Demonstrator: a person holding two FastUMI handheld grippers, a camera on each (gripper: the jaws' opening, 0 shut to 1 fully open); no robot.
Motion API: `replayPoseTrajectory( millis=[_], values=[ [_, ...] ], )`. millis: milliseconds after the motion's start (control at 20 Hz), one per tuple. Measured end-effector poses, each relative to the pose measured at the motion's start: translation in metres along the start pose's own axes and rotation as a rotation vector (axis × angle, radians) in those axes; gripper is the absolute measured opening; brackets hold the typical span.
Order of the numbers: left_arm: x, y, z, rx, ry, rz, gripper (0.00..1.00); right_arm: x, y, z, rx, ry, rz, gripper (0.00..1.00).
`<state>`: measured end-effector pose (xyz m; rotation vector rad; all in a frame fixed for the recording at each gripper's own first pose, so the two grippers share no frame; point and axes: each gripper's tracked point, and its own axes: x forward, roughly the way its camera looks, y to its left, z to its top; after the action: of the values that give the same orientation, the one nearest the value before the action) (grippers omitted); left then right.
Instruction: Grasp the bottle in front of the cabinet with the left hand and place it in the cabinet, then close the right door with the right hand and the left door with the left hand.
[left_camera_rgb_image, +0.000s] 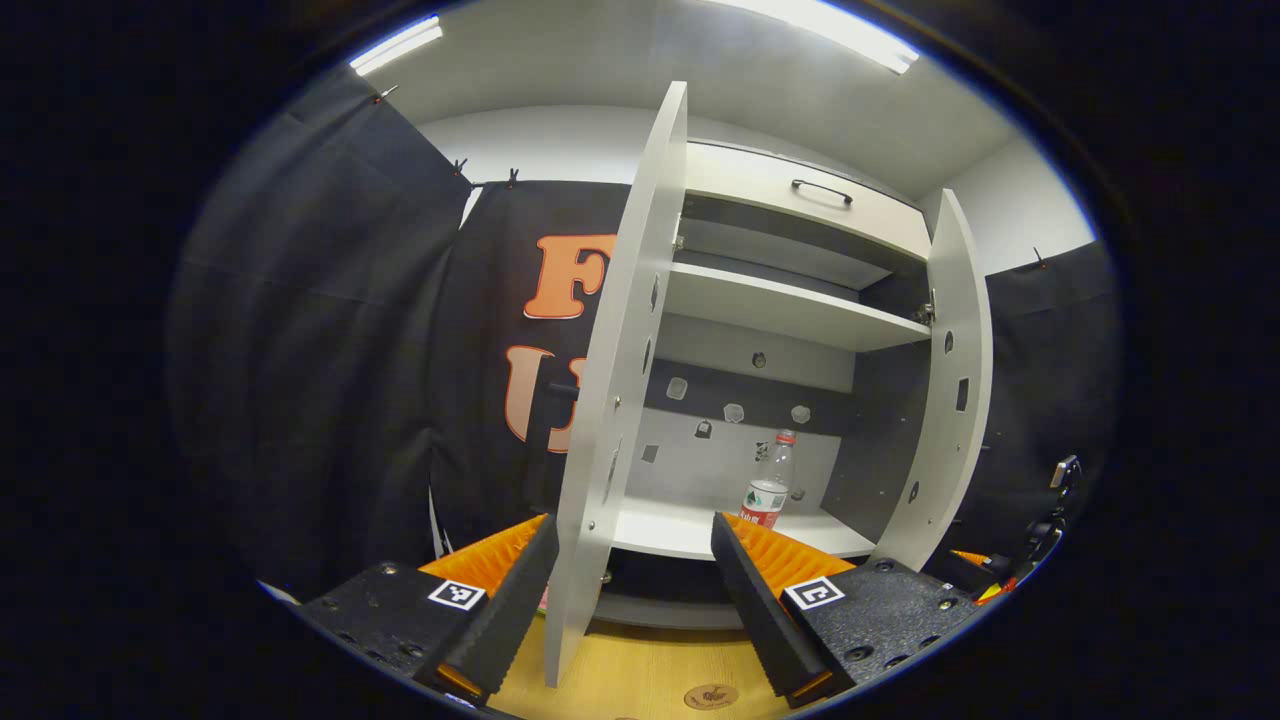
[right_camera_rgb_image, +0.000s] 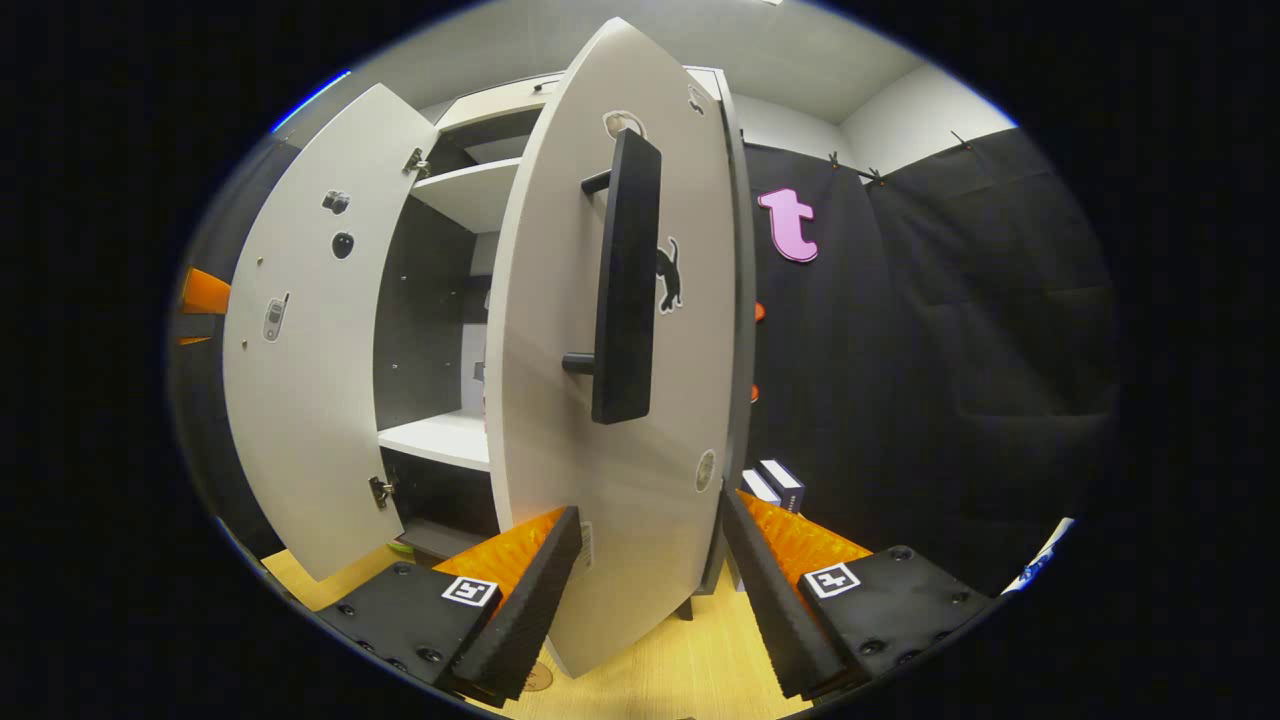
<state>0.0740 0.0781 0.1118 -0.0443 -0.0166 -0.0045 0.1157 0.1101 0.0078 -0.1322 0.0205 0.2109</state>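
Note:
The clear bottle with a red cap stands upright on the lower shelf inside the white cabinet. My left gripper is open in front of the cabinet, and the left door stands edge-on between its fingers. The right door hangs open at the far side. In the right gripper view, my right gripper is open, with the lower part of the right door between its fingers. That door's black handle faces me. The left door is swung wide.
The cabinet stands on a wooden table. An upper shelf and a drawer with a handle sit above the bottle. Two small boxes rest on the table to the right of the cabinet. Black cloth walls surround the booth.

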Motion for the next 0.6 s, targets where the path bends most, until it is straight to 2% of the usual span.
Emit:
replayPoseTrajectory(
  millis=[250, 550, 600],
  values=[
    [-0.009, 0.011, 0.003, 0.017, -0.008, 0.046, 0.97, 0.011, 0.03, -0.002, -0.006, 0.013, 0.058, 0.98],
    [-0.02, 0.054, -0.005, 0.027, 0.001, 0.13, 0.97, 0.005, 0.036, 0.005, -0.027, -0.004, 0.076, 0.98],
    [-0.02, 0.06, -0.007, 0.03, 0.001, 0.14, 0.94, 0.004, 0.036, 0.007, -0.026, -0.007, 0.075, 0.98]
  ],
)
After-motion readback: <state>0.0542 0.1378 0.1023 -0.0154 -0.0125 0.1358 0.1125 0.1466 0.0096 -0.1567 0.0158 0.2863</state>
